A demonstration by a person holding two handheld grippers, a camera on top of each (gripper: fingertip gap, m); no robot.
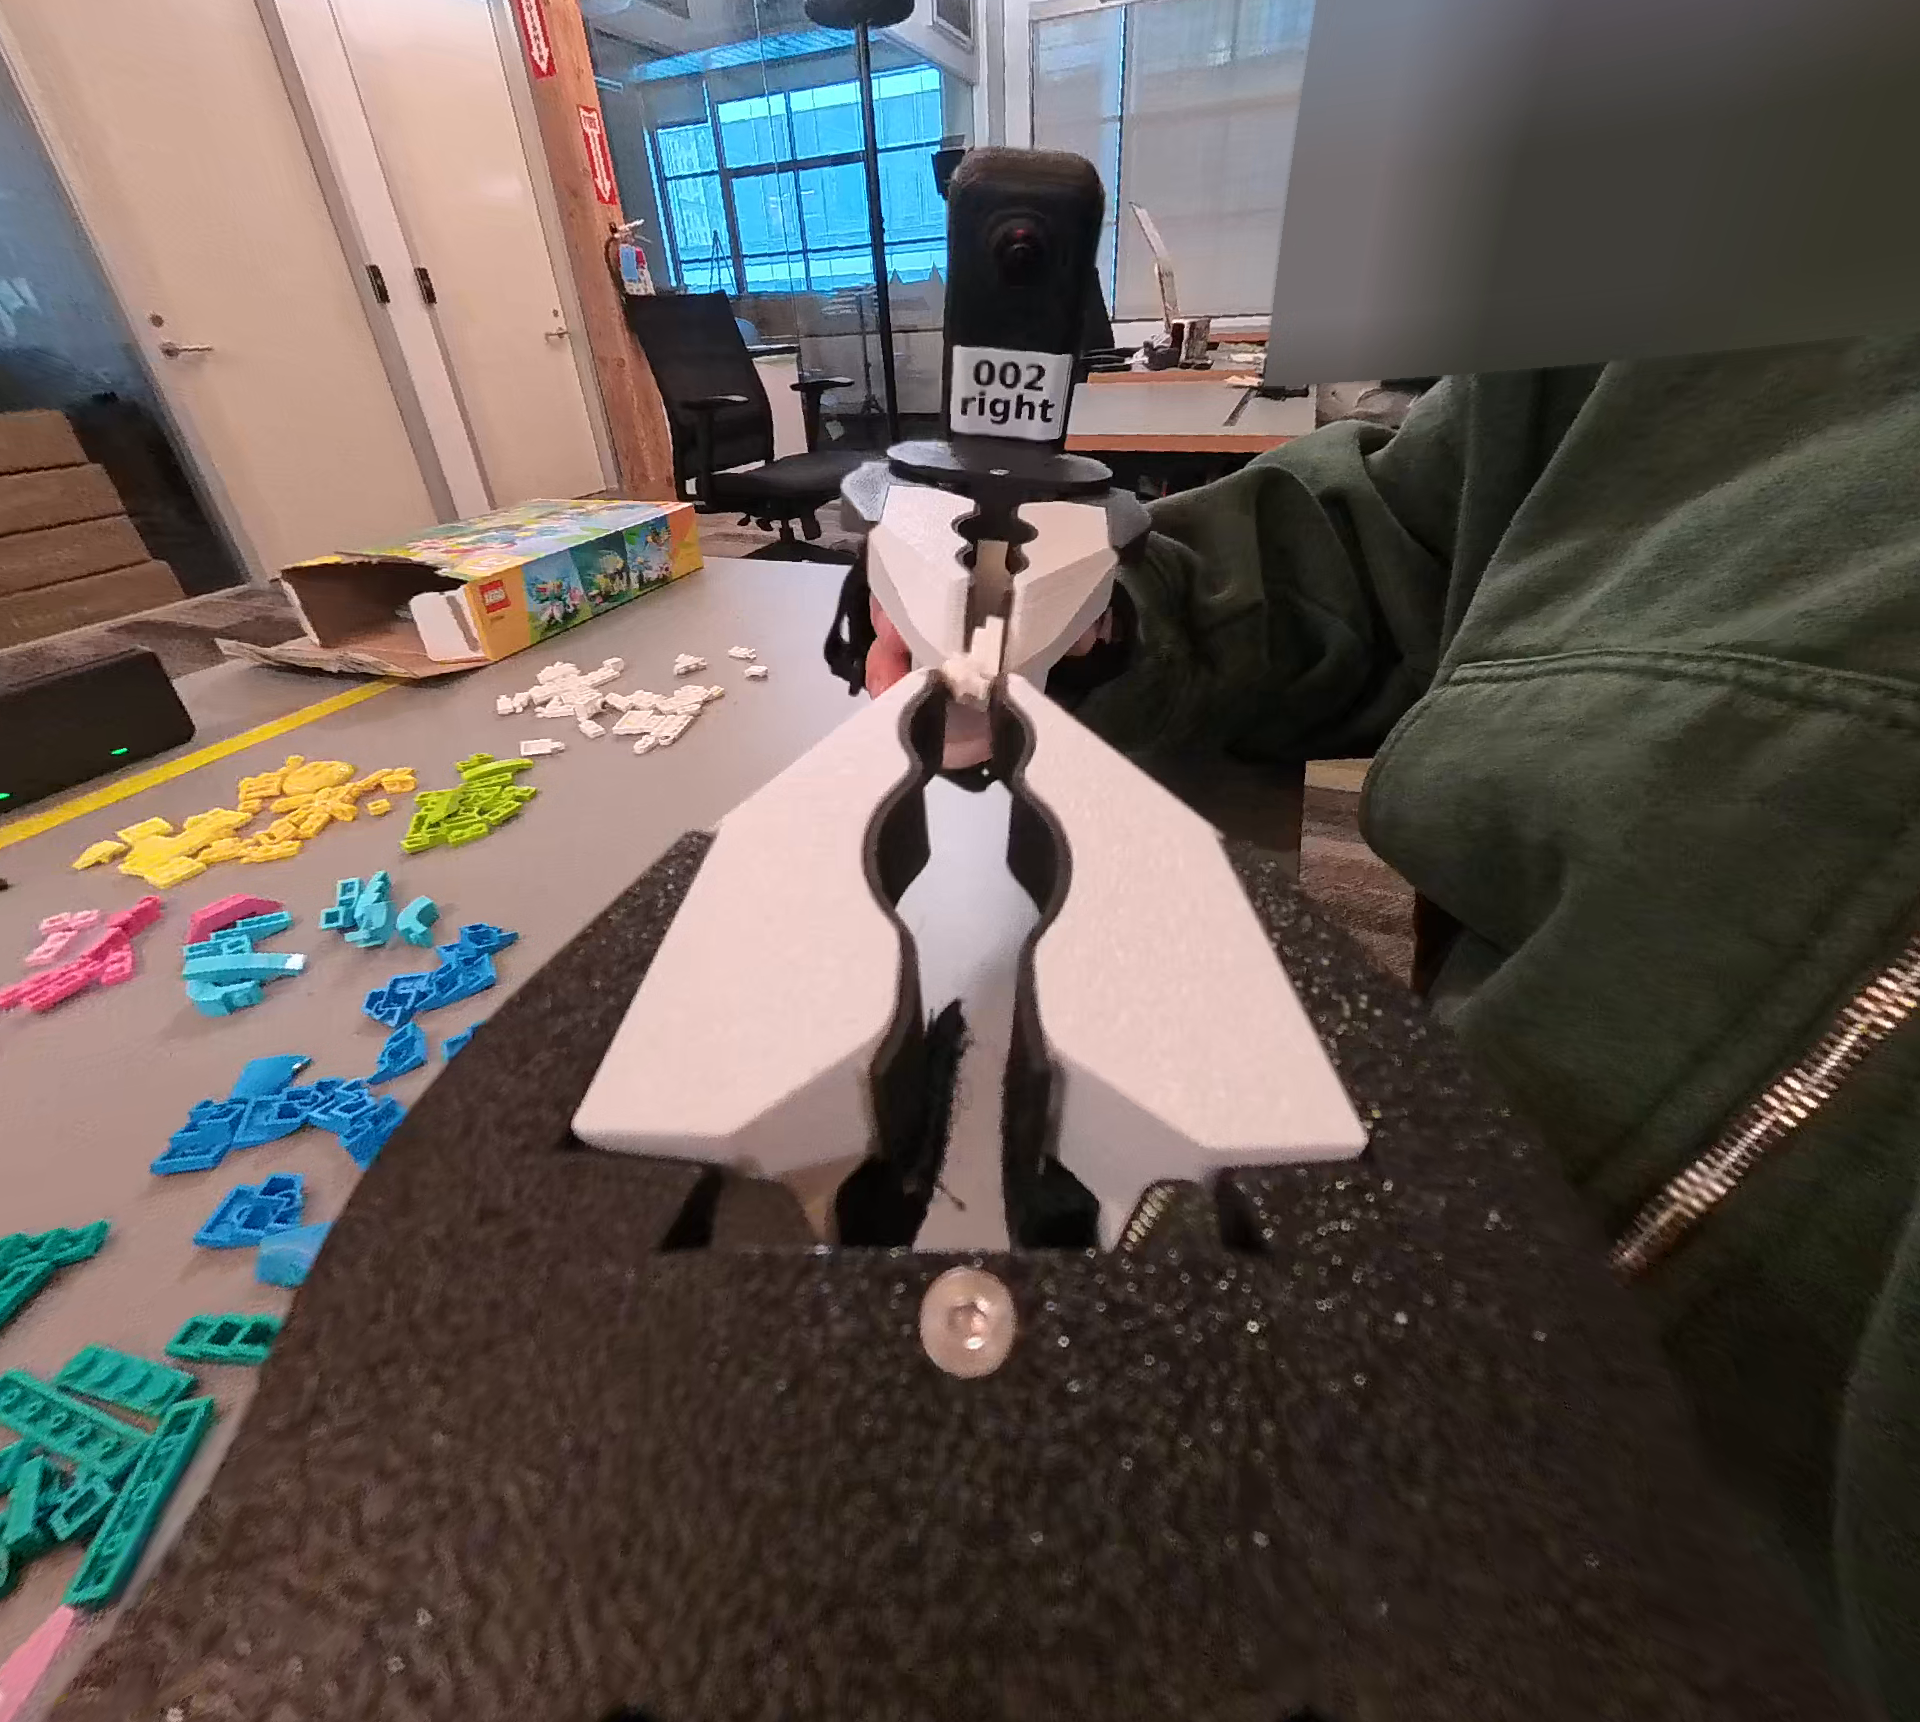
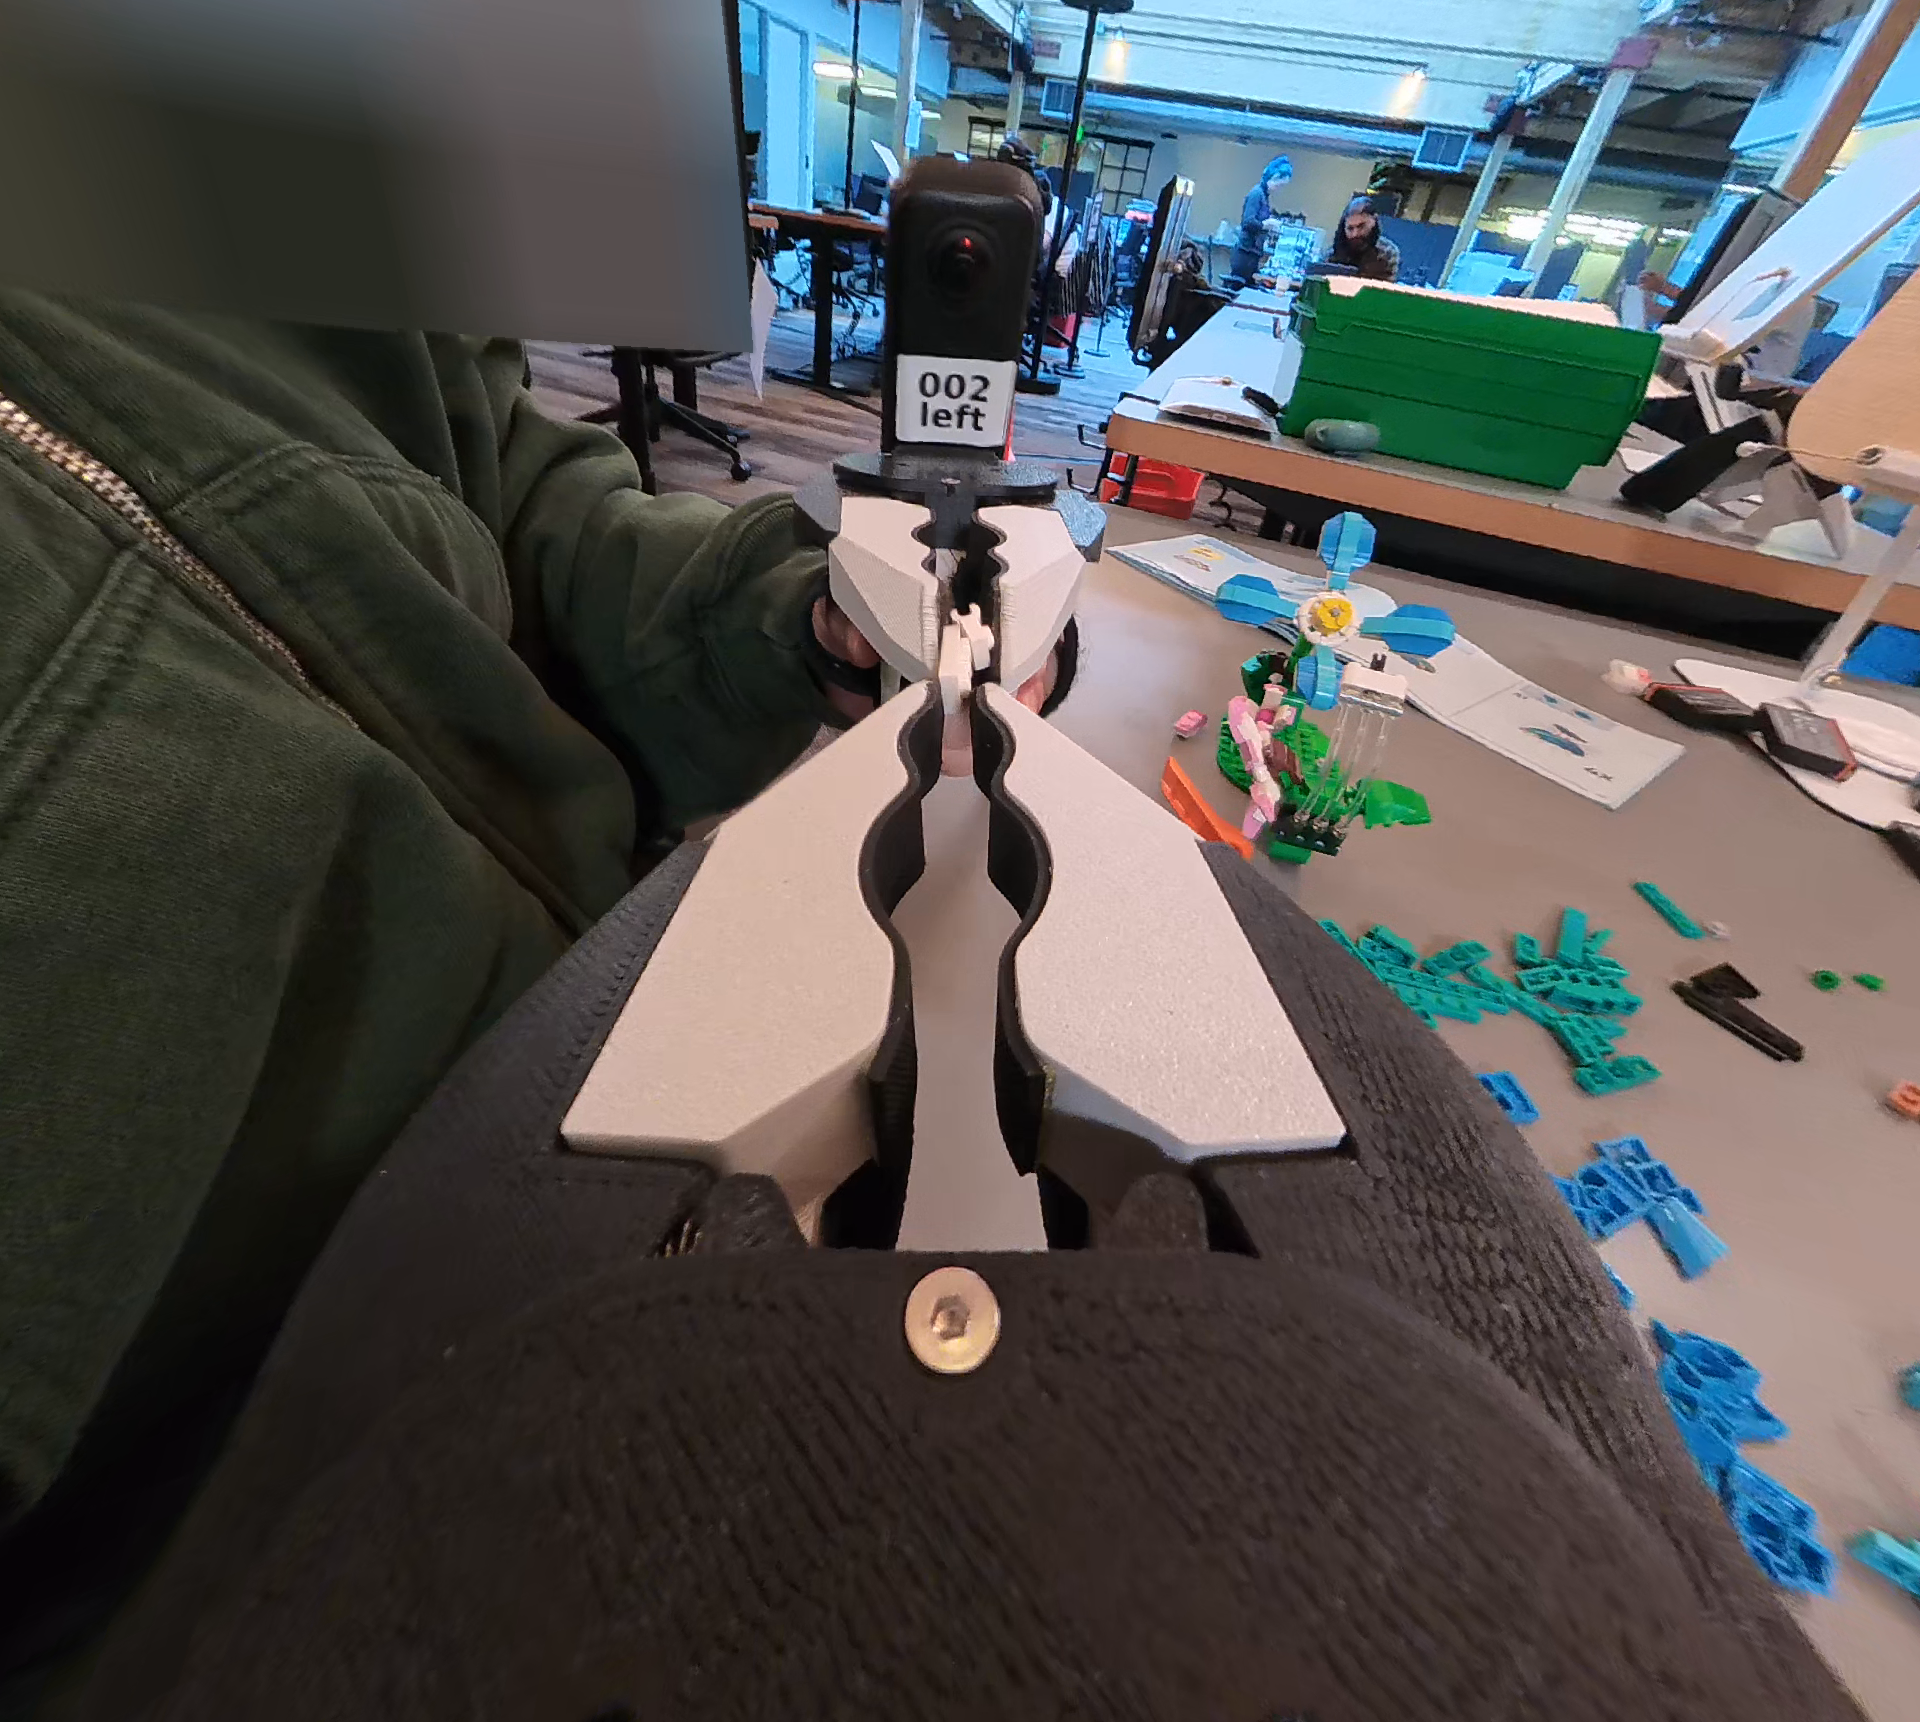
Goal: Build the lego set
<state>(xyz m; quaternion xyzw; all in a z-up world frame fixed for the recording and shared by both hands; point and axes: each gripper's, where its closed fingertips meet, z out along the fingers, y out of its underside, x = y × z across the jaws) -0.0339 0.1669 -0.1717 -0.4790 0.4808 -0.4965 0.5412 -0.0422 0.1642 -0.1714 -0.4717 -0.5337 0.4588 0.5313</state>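
You held the two grippers tip to tip above the near edge of the grey table (image 1: pixel 665 633). Your left gripper (image 1: pixel 971 685) was clamped on a small white brick (image 1: pixel 968 680). Your right gripper (image 2: pixel 961 685) was clamped on a thin white piece (image 2: pixel 964 649), and the two parts touched between the tips.

On the table, loose bricks lay sorted by colour: a white pile (image 1: pixel 613 701) farthest out, then a yellow pile (image 1: pixel 260 815) beside a lime pile (image 1: pixel 468 805), then pink bricks (image 1: pixel 78 950), blue bricks (image 1: pixel 281 1122) and teal bricks (image 1: pixel 94 1454) nearest you. To your right stood a partly built flower model (image 2: pixel 1314 716), with an open instruction booklet (image 2: pixel 1496 696) behind it and black pieces (image 2: pixel 1735 1012) near more teal bricks.

The torn set box (image 1: pixel 499 576) lay at the far side, printed and branded. Each gripper's camera carried a white sticker with writing. A yellow tape line (image 1: pixel 208 753) ran along the table's left part, beside a black box (image 1: pixel 88 722).

The room was an open office with white doors (image 1: pixel 447 218), a wooden post (image 1: pixel 566 145) and a green crate (image 2: pixel 1465 394) on a second table. The table between the white pile and the box lay bare.
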